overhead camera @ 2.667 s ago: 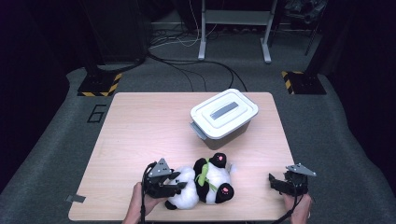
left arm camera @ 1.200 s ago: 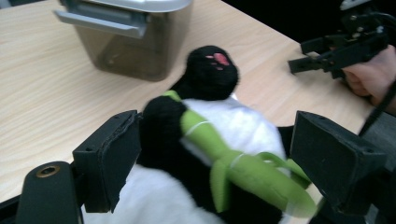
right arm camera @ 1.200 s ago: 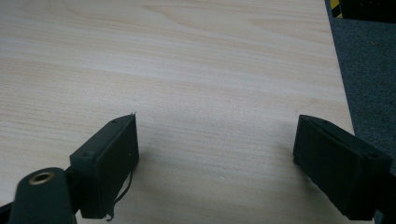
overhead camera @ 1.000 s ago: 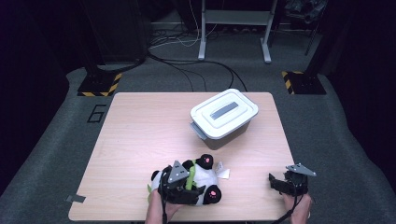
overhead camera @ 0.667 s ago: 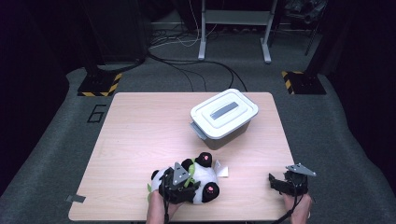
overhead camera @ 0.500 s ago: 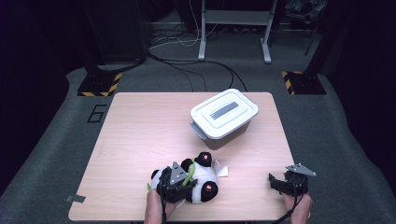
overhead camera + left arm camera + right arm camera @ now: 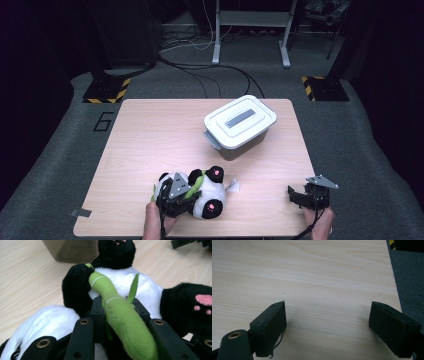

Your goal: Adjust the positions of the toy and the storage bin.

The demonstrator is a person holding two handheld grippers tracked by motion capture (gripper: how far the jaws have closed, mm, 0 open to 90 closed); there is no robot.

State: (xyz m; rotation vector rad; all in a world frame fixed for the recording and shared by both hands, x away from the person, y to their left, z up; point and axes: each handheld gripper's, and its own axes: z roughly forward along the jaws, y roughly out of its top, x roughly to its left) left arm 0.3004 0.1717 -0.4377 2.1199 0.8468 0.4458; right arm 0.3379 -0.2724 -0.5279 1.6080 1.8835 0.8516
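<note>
High view looks down on a pale wooden table (image 7: 150,135) with a stuffed panda (image 7: 202,192) lying near its near edge, a little left of the middle. The left gripper (image 7: 175,194) sits on the panda's left side, held by a hand (image 7: 152,225) that comes in from the near edge. In the left gripper view the two black jaws are pinching a green plush stalk (image 7: 120,317) that runs up between them and lies across the panda's white belly (image 7: 147,287); one black paw with pink pads (image 7: 192,307) lies at the right of that view, and another black limb (image 7: 75,287) sits at the left beside the stalk's far tip.

A white-lidded storage box (image 7: 240,125) stands farther off, right of the table's middle, well apart from the toy, its lid on.

The right gripper (image 7: 307,195) hovers over the near right corner of the table, well apart from the panda. In the right gripper view its jaws stand spread wide over bare wood (image 7: 324,277), holding nothing.
</note>
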